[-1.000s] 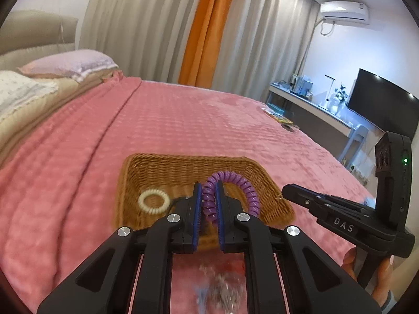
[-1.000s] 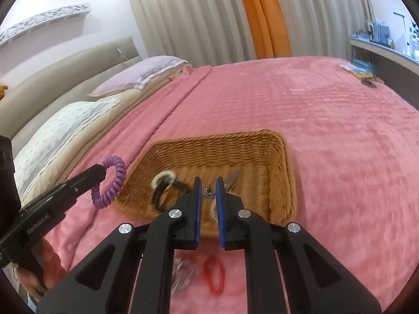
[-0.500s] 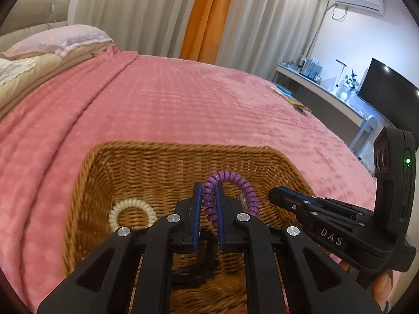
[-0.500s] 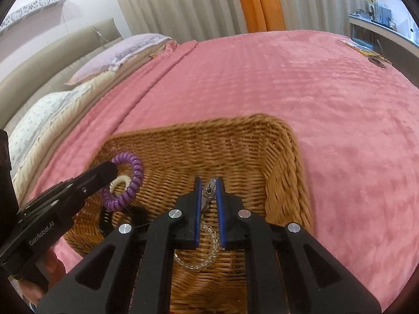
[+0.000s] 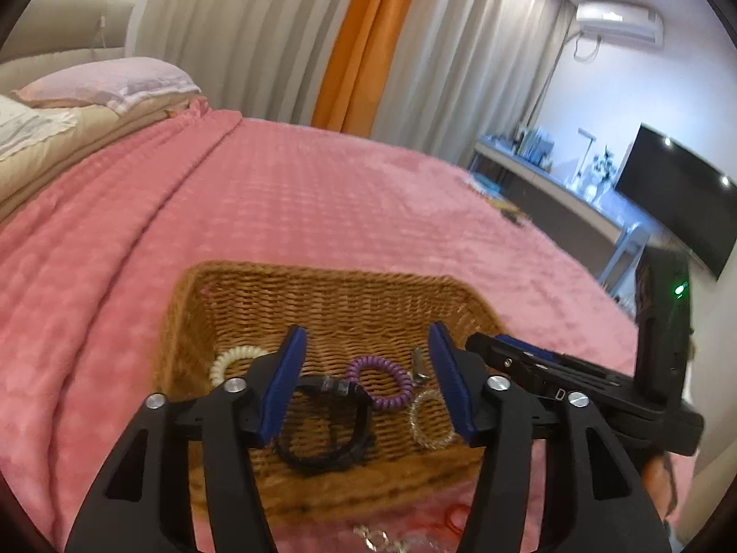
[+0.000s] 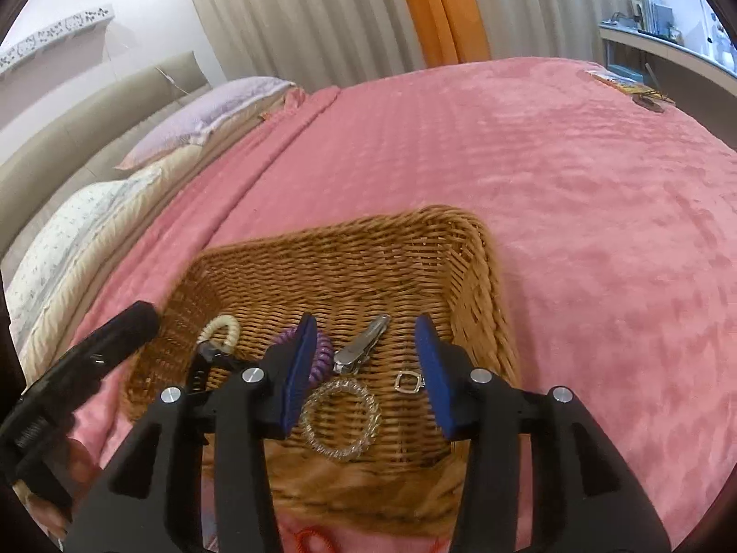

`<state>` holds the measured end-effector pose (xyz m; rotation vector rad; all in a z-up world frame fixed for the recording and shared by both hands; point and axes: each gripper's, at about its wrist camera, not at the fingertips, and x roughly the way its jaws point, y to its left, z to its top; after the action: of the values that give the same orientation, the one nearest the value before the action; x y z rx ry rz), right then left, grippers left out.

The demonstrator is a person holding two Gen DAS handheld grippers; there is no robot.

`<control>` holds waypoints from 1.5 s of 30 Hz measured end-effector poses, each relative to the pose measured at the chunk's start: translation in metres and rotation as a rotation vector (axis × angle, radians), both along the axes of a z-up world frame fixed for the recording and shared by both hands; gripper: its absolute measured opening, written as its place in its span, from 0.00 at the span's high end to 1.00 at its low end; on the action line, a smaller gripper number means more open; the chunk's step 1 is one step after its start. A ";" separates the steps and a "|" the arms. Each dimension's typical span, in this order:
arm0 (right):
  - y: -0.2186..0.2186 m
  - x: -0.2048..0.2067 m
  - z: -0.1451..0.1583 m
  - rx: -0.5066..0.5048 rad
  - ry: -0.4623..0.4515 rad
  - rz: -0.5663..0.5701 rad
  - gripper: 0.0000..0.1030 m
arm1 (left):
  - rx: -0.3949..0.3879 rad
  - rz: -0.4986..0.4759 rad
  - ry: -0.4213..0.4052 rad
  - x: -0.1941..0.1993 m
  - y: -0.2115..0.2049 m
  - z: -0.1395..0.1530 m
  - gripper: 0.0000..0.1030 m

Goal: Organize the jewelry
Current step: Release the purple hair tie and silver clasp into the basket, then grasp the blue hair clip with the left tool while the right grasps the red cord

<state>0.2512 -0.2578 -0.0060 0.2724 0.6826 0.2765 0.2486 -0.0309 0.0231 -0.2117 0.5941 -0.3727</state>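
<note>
A wicker basket (image 5: 322, 295) (image 6: 414, 253) sits on the pink bed. In it lie a purple coil band (image 5: 378, 382) (image 6: 322, 350), a cream coil band (image 5: 232, 359) (image 6: 221, 329), a black band (image 5: 322, 433), a clear coil band (image 5: 430, 424) (image 6: 341, 419), a silver clip (image 6: 361, 350) and a small silver earring (image 6: 407, 380). My left gripper (image 5: 368, 385) is open and empty above the basket. My right gripper (image 6: 364, 375) is open and empty above the basket too.
A red band (image 5: 453, 518) (image 6: 308, 539) and a silver chain (image 5: 377, 539) lie on the blanket in front of the basket. Pillows (image 6: 207, 115) lie at the left. A desk and TV (image 5: 681, 202) stand at the right.
Both grippers have opened. The purple coil band has dropped from the left one into the basket, and the clear band and earring from the right one.
</note>
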 end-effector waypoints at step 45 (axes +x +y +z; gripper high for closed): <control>0.042 -0.125 -0.072 -0.228 0.062 0.055 0.60 | 0.082 -0.037 0.196 -0.125 0.018 -0.089 0.48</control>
<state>0.1265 -0.2156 -0.0783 0.0446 0.7771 0.2411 0.1236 -0.0129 -0.0663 -0.1601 0.8055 -0.3649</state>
